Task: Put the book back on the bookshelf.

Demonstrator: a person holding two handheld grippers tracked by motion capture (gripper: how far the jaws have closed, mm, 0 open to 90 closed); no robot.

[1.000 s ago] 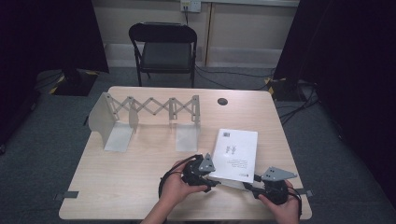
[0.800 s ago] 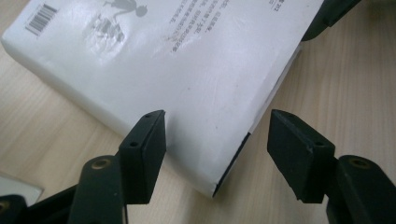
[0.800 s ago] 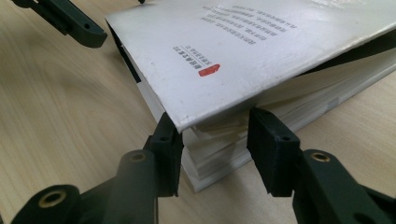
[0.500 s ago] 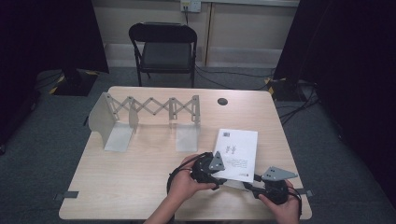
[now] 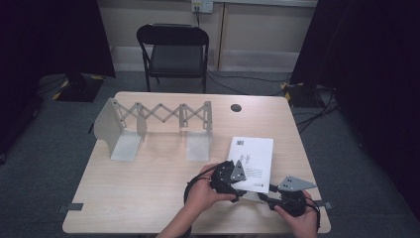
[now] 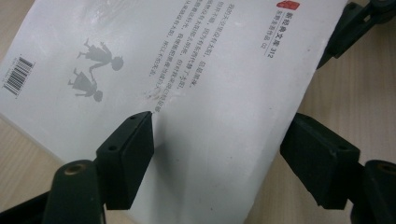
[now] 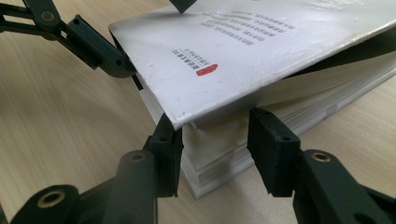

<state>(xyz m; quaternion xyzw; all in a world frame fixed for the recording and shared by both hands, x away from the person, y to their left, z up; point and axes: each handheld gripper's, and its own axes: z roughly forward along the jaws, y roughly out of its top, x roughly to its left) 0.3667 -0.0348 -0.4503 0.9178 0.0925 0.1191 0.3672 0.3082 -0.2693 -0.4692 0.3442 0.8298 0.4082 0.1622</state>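
A white book point(image 5: 253, 153) lies back cover up at the right of the table, with a barcode and two grey child figures point(image 6: 91, 70) on it. My left gripper point(image 5: 236, 184) is at its near left corner. One pad point(image 6: 128, 149) rests over the cover, the other pad point(image 6: 320, 161) stands past the edge. These jaws have just been opening and stand open around the cover's corner. My right gripper point(image 7: 215, 154) is shut on the near corner of the page block point(image 7: 219, 149), under the slightly raised cover point(image 7: 243, 51).
A grey metal expanding book rack point(image 5: 158, 121) stands at the back left of the table point(image 5: 148, 188). A cable hole point(image 5: 236, 107) is at the back edge, and a black folding chair point(image 5: 173, 49) is behind. The person's hands hold both grippers at the near edge.
My left gripper has shifted right, from beside the book onto its near left corner. The right gripper and the book have stayed put.
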